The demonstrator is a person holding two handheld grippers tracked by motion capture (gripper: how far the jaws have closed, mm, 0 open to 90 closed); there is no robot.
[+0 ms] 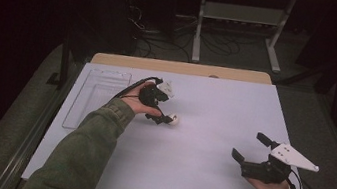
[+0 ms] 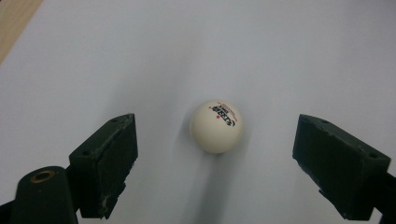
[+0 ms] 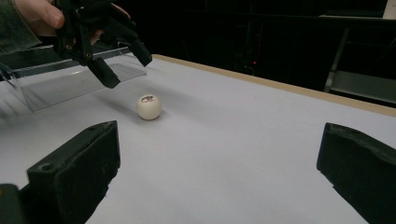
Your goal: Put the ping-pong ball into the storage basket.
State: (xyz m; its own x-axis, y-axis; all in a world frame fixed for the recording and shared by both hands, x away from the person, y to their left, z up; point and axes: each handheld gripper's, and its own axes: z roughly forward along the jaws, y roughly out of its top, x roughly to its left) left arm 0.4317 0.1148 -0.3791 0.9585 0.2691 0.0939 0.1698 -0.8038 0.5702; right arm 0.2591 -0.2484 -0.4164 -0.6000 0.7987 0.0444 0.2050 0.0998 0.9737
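A white ping-pong ball [image 1: 173,119] with a red and black print lies on the white table top [image 1: 211,131]. My left gripper [image 1: 162,108] hangs open just above and left of it. In the left gripper view the ball [image 2: 216,126] sits between the spread jaws of the left gripper [image 2: 215,159], touching neither. My right gripper [image 1: 248,146] rests open near the front right of the table, with nothing between its fingers. The right gripper view looks past the right gripper [image 3: 219,158] to the ball [image 3: 149,106] and the left gripper [image 3: 123,65] above it.
A clear plastic tray [image 1: 95,96] lies along the table's left side, behind the left hand; the same tray [image 3: 70,84] is seen in the right gripper view. A wooden strip [image 1: 180,68] edges the far side. A metal stand [image 1: 241,14] and cables sit on the floor beyond.
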